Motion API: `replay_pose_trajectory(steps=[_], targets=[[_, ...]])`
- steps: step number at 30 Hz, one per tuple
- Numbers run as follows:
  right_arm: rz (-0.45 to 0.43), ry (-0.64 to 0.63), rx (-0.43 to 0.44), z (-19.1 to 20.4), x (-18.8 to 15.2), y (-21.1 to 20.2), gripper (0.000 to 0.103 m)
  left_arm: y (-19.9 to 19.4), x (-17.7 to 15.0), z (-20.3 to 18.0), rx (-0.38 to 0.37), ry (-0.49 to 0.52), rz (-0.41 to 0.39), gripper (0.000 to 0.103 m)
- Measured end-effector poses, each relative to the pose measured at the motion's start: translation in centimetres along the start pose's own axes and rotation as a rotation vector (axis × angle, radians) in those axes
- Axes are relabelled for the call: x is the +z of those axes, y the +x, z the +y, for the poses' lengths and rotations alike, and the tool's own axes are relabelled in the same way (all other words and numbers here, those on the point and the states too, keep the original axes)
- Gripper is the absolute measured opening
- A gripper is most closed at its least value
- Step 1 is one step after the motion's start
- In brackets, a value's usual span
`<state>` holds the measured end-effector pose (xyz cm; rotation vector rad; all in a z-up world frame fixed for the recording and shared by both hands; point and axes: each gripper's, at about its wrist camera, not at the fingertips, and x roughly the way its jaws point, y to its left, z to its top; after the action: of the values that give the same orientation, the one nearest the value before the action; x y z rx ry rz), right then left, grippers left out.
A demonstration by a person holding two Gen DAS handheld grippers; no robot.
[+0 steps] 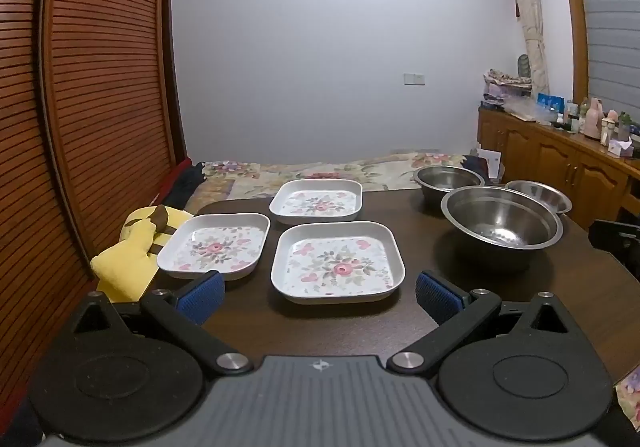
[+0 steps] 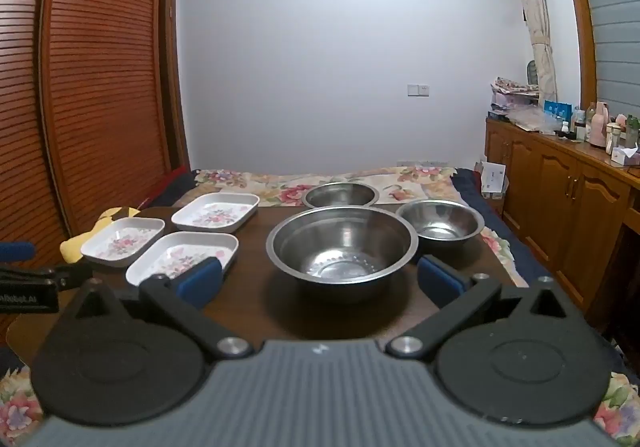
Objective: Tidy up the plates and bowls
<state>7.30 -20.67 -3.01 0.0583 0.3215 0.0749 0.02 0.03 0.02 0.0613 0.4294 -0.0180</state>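
Left tool point(image 1: 320, 297): jaws spread wide and empty, hovering over the near edge of the tabletop point(image 1: 328, 327), aimed at the nearest floral plate point(image 1: 338, 262)
Right tool point(image 2: 320, 283): jaws equally wide, nothing between them, lined up on the large steel bowl point(image 2: 342, 245)
Plates: three square floral plates lie flat and separate on the left half of the tabletop; the near one sits by the near edge, a second plate point(image 1: 214, 245) overhangs the left edge beside it, a third plate point(image 1: 316, 201) lies toward the far edge
Bowls: the large bowl stands right of centre; a smaller bowl point(image 2: 440, 223) sits just beside it toward the right edge, another bowl point(image 2: 340, 195) at the far edge
Step in hand: judged as the start, nothing stacked yet, both tools approaching
Next move: likely each tool descends to a rim; a jaw must slip under the plate's shallow lip, while the bowl's thin slick rim needs a firm pinch
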Motion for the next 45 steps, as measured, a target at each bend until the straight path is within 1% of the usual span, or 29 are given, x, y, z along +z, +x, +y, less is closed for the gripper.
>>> replay_pose_trajectory(steps=[4,10,12,14,45], targets=[[0.004,0.002,-0.002,0.2,0.1,0.2,0.103,0.1,0.1,0.1,0.0,0.002,0.001,0.103],[-0.005,0.006,-0.003,-0.6,-0.2,-0.4,0.103,0.3,0.2,0.5,-0.007,0.003,-0.003,0.103],[0.002,0.0,-0.008,0.0,-0.3,0.2,0.103,-0.2,0.1,0.7,0.004,0.007,-0.007,0.103],[0.002,0.001,-0.007,-0.2,-0.3,-0.1,0.103,-0.3,0.1,0.0,0.009,0.015,-0.006,0.103],[0.002,-0.004,-0.011,-0.2,-0.6,-0.2,0.103,-0.8,0.4,0.0,0.011,0.018,-0.017,0.103]])
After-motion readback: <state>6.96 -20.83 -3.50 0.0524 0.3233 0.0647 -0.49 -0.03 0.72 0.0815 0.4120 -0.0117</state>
